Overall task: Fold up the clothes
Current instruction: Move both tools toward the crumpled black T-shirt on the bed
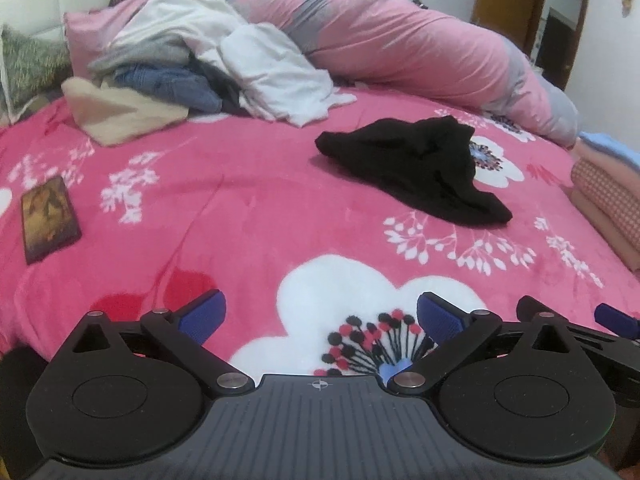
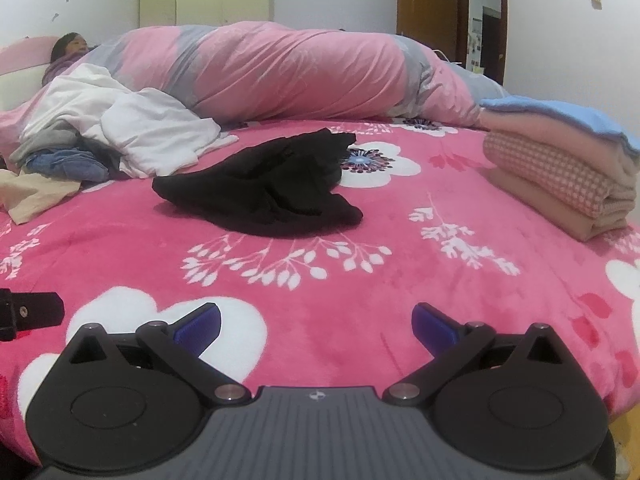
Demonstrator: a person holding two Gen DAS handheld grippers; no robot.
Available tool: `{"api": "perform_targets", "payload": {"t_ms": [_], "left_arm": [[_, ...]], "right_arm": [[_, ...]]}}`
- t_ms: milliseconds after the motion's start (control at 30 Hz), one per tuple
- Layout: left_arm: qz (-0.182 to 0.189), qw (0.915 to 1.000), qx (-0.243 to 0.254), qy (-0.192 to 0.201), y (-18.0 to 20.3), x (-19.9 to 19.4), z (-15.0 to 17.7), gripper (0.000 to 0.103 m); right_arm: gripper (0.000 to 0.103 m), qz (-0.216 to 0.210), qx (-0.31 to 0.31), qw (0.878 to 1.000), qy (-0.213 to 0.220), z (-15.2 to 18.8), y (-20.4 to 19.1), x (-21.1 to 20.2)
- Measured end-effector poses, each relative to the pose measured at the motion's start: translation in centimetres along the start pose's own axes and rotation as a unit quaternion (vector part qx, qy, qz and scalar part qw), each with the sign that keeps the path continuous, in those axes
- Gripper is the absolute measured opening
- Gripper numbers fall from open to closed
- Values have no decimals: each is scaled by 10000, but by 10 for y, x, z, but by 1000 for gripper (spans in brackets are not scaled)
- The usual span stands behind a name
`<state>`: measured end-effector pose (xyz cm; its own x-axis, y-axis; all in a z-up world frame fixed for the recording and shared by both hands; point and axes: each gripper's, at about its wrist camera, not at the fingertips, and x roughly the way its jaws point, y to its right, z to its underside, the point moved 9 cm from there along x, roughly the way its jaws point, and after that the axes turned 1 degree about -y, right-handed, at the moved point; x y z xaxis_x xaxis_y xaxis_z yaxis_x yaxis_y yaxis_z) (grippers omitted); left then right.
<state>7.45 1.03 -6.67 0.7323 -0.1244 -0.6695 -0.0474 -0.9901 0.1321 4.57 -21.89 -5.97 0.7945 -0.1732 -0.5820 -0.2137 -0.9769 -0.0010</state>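
Observation:
A crumpled black garment (image 1: 420, 168) (image 2: 268, 192) lies in the middle of the pink flowered blanket (image 1: 240, 208) (image 2: 360, 280). My left gripper (image 1: 320, 316) hovers over the blanket's near edge, open, with nothing between its blue pads. My right gripper (image 2: 316, 326) is also open and empty, close to the blanket's front. Both are well short of the black garment. Part of the right gripper (image 1: 580, 328) shows at the lower right of the left wrist view, and a piece of the left gripper (image 2: 28, 314) shows at the left edge of the right wrist view.
A heap of unfolded clothes (image 1: 180, 64) (image 2: 100, 136) in white, grey, blue and beige lies at the back left. A stack of folded pink items (image 2: 560, 184) (image 1: 608, 200) sits at the right. A rolled pink and grey duvet (image 1: 400, 40) covers a person (image 2: 70, 50) lying along the back. A dark flat book-like item (image 1: 48, 218) lies left.

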Motion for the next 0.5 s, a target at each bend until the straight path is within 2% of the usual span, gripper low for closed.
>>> {"api": "perform_targets", "payload": {"t_ms": [300, 500], "left_arm": [[-126, 9999, -85, -83, -6, 2, 0, 103], [-264, 9996, 93, -38, -6, 3, 2, 101]], "right_arm": [[103, 30, 32, 10000, 46, -1, 0, 0], [103, 45, 40, 10000, 74, -1, 0, -2]]}}
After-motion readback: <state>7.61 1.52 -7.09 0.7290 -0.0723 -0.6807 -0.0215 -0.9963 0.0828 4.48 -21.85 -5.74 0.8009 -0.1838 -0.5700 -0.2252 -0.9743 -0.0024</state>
